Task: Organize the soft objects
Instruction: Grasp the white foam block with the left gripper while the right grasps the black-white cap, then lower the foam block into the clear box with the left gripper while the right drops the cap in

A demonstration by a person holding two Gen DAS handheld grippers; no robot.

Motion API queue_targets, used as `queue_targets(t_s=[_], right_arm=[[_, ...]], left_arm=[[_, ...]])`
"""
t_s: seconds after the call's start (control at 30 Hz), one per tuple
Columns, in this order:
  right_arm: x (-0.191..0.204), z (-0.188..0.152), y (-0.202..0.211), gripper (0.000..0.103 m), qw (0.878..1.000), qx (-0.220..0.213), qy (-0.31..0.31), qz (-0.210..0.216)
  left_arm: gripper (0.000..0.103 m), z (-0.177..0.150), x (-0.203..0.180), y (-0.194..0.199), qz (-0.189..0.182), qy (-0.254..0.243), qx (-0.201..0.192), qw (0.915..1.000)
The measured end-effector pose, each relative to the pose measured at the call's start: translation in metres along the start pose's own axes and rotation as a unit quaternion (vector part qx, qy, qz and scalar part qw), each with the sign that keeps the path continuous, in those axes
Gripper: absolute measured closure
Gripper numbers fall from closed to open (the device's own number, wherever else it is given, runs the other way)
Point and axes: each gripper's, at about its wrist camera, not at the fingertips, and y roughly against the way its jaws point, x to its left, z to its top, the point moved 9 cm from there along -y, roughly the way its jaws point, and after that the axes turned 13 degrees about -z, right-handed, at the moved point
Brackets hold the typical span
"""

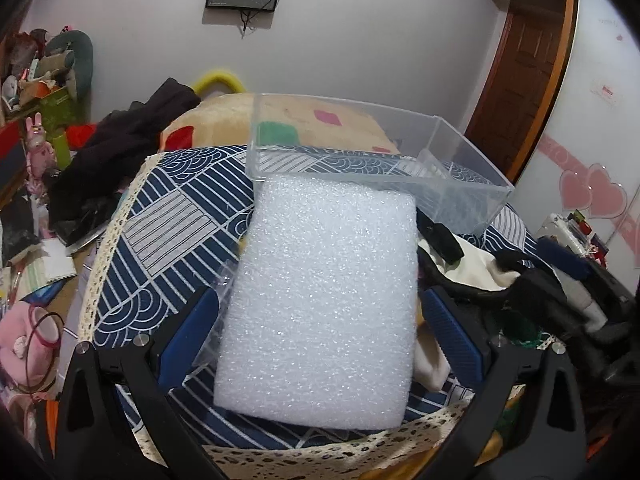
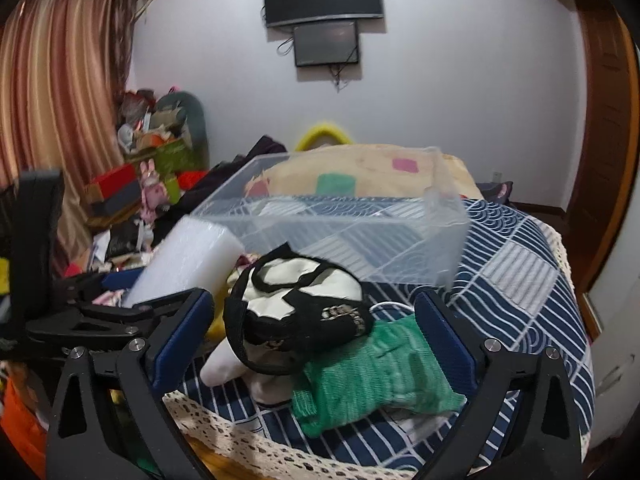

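A white foam block (image 1: pixel 324 300) lies on the blue patterned cloth between the wide-open jaws of my left gripper (image 1: pixel 320 308); neither pad touches it. The block also shows in the right wrist view (image 2: pixel 188 256), leaning at the left. A clear plastic box (image 1: pixel 372 164) stands just behind the block, and it shows in the right wrist view (image 2: pixel 340 228) too. My right gripper (image 2: pixel 314 312) is open around a black-and-cream cloth item (image 2: pixel 304 304) and a green knitted piece (image 2: pixel 380 372), touching neither.
A blue patterned tablecloth (image 1: pixel 168 216) with a lace edge covers the table. A beige blanket (image 2: pixel 380 176) and dark clothes (image 1: pixel 120 148) lie behind the box. Clutter, boxes and toys (image 1: pixel 36 92) fill the left side. The left gripper's body (image 2: pixel 60 312) sits left of my right gripper.
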Motion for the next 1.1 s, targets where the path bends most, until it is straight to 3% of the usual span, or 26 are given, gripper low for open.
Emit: queue_targets(t_s=[0.1,0.17,0.37,0.53,0.73,1.1], right_arm=[[0.005,-0.006,-0.010,0.015,1.000,0.015,0.010,0.006],[0.006,-0.007,-0.013,0.025,1.000,0.023,0.002,0.019],[0.006,-0.007,-0.014,0.054,0.999,0.029,0.002,0.027],[0.000,-0.005,-0.012,0.070,0.999,0.027,-0.010,0.028],[-0.011,0.006,0.003,0.075,0.999,0.004,-0.026,0.018],[-0.027,0.046,0.035,0.075,0.998,-0.065,-0.019,-0.008]], left_arm=[[0.003,0.002,-0.001,0.002,0.007,-0.011,-0.011,0.9999],[0.019,0.002,-0.002,0.002,0.003,-0.013,-0.009,0.9999],[0.021,0.002,-0.006,0.003,-0.001,-0.026,-0.014,0.9996],[0.021,0.009,-0.017,0.017,0.011,-0.057,-0.037,0.9976],[0.021,0.017,-0.022,0.033,0.032,-0.077,-0.060,0.9947],[0.021,0.050,-0.022,0.058,0.030,-0.078,-0.094,0.9920]])
